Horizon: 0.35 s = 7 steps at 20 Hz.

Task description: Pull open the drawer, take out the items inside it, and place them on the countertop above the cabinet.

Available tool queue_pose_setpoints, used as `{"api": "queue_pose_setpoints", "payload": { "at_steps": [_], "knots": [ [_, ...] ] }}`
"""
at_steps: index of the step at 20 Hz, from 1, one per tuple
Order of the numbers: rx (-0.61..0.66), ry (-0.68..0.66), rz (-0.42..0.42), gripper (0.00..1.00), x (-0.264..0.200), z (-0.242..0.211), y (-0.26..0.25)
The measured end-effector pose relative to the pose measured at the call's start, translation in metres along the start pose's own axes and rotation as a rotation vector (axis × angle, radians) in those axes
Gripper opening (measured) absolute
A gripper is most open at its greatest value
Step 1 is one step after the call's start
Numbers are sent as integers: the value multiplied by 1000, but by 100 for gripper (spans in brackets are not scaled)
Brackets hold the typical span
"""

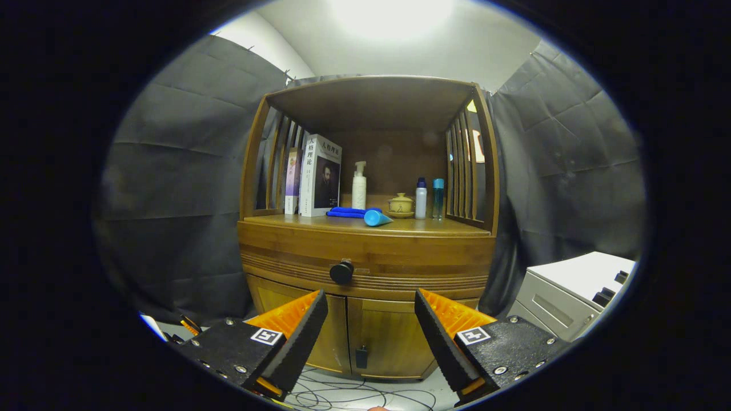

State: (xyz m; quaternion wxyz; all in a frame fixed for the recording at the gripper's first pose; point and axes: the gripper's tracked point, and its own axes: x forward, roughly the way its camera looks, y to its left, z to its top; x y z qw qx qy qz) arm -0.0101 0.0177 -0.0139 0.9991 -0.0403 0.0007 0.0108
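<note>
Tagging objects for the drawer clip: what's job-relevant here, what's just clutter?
Job:
- drawer, shut
- its knob, beyond the fingers
- countertop
- gripper, open, holding nothing

Lying about:
- books
- pump bottle
- blue tube on blue cloth
- lidded cup
- two small bottles
- lower doors
- floor cables

Books (320,174): I see them upright beside the slatted side.
Pump bottle (358,185): standing mid-shelf.
Lidded cup (401,205): between pump bottle and two slim bottles (428,198).
Cables (354,394): on floor.
</note>
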Motion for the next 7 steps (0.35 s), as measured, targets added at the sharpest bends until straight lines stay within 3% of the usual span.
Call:
{"api": "queue_pose_setpoints", "payload": {
  "at_steps": [7],
  "knots": [
    [11, 34, 1, 95, 0, -6, -2]
  ]
}}
